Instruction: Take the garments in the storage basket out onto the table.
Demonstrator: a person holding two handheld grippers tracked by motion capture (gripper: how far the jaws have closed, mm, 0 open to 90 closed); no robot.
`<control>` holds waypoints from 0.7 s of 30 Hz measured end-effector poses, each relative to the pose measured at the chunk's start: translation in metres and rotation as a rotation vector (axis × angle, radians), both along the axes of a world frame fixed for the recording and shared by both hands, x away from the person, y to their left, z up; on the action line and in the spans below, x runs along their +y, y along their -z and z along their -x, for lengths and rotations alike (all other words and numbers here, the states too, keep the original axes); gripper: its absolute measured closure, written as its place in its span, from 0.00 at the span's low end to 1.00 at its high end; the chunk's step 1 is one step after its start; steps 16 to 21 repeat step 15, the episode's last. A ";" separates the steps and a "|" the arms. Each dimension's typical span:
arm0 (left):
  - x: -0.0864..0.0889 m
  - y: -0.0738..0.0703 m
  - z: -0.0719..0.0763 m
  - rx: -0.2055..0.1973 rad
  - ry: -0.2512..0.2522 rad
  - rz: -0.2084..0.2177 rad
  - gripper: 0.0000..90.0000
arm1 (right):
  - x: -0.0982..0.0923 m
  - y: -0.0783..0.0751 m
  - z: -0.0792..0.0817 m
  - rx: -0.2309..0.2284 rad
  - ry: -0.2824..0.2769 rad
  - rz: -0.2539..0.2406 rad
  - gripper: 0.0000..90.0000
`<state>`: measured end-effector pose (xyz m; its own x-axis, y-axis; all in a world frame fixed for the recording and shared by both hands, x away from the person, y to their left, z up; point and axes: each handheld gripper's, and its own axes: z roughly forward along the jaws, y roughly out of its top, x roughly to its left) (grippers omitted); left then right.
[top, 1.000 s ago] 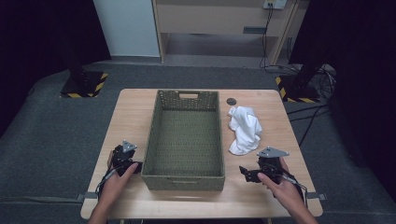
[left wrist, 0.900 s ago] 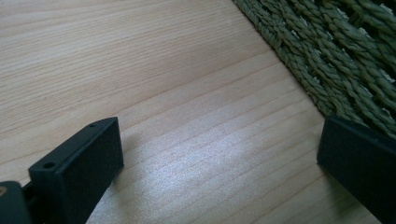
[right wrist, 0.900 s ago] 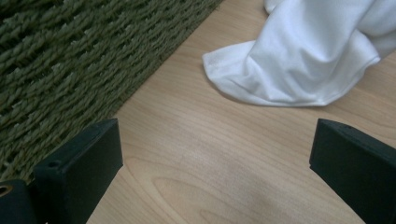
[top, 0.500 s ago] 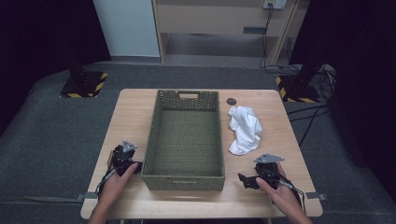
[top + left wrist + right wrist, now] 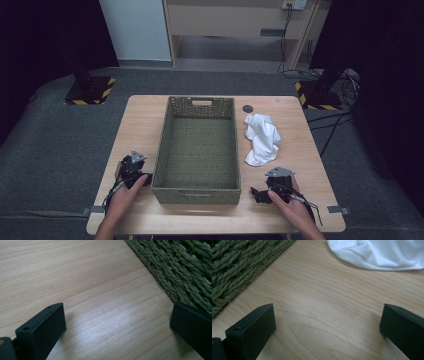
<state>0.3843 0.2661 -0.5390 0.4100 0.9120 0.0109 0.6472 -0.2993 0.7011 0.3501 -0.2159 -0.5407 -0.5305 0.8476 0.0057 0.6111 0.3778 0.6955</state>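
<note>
Light wooden tabletop (image 5: 150,125), seen from the high view. A rectangular olive-green woven basket (image 5: 198,186) sits in the middle, long side running away from the person, nothing inside it. Handle slots cut into both short walls.

Crumpled white cloth (image 5: 262,138) lies on the tabletop just right of the basket, level with its far half, close to the basket wall but not clearly touching it. A small dark round disc (image 5: 247,108) lies just beyond the cloth, near the basket's far right corner.

Left gripper (image 5: 142,178) rests low at the basket's near left corner, held in the person's left hand (image 5: 122,195), grey three-cornered plate on top. In the left gripper view its black fingers (image 5: 42,331) stand wide apart with nothing between them, bare wood under the gap, and the woven basket wall (image 5: 180,270) runs right beside the right-hand finger.

Right gripper (image 5: 260,194) sits at the near right of the tabletop, in the person's right hand (image 5: 295,207), between the basket's near right corner and the table edge. In the right gripper view its fingers (image 5: 253,330) are also spread wide and hold nothing. Cloth edge (image 5: 382,252) lies ahead, well clear of the fingertips; basket wall (image 5: 239,267) at upper left.
</note>
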 end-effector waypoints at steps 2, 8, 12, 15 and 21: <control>0.000 0.000 0.000 0.000 0.000 0.000 0.00 | 0.000 0.001 0.001 -0.009 0.004 -0.005 0.00; 0.000 0.000 0.000 0.000 0.000 0.000 0.00 | -0.003 0.002 0.004 -0.023 -0.006 -0.012 0.00; 0.000 0.000 0.000 0.000 0.000 0.000 0.00 | -0.003 0.002 0.004 -0.022 -0.002 -0.014 0.00; 0.000 0.000 0.000 0.001 0.001 0.000 0.00 | -0.002 0.002 0.004 -0.020 0.001 -0.013 0.00; 0.000 0.000 0.000 0.001 0.001 0.000 0.00 | -0.002 0.002 0.004 -0.020 0.001 -0.013 0.00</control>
